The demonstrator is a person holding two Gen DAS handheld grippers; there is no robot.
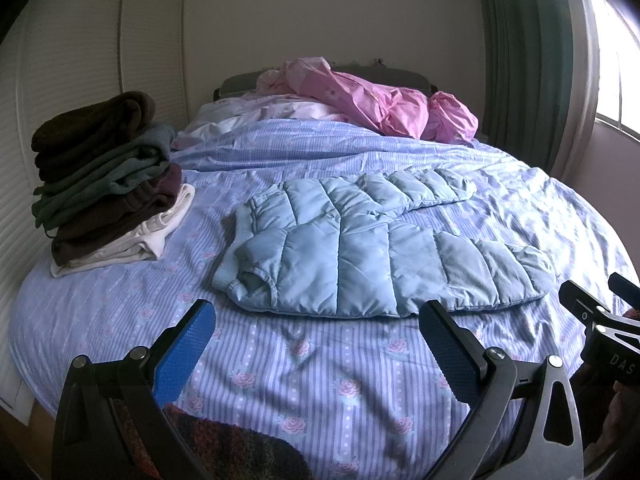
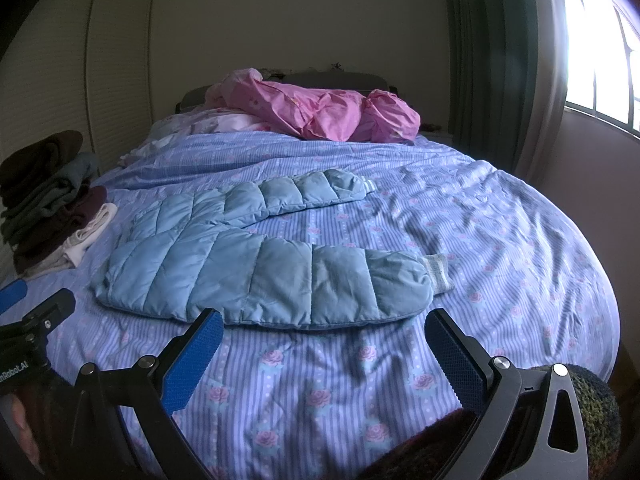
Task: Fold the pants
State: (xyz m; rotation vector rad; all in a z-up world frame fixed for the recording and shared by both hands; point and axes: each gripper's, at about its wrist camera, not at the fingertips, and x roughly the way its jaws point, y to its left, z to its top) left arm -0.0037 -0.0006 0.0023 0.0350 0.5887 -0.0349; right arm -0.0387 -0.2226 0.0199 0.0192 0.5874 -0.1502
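Light blue quilted padded pants [image 1: 360, 248] lie flat on the striped floral bedspread [image 1: 320, 368], waist to the left, the two legs spread to the right. They also show in the right wrist view [image 2: 248, 276], with grey knit cuffs [image 2: 438, 272]. My left gripper [image 1: 316, 332] is open and empty, just in front of the near edge of the pants by the waist. My right gripper [image 2: 324, 340] is open and empty, in front of the near leg. Part of the right gripper shows in the left wrist view [image 1: 600, 320].
A stack of folded dark, green and white clothes [image 1: 108, 184] stands on the bed's left side. Crumpled pink bedding [image 1: 372, 100] lies at the headboard. Closet doors [image 1: 80, 60] are on the left, a curtain and window [image 2: 592, 40] on the right.
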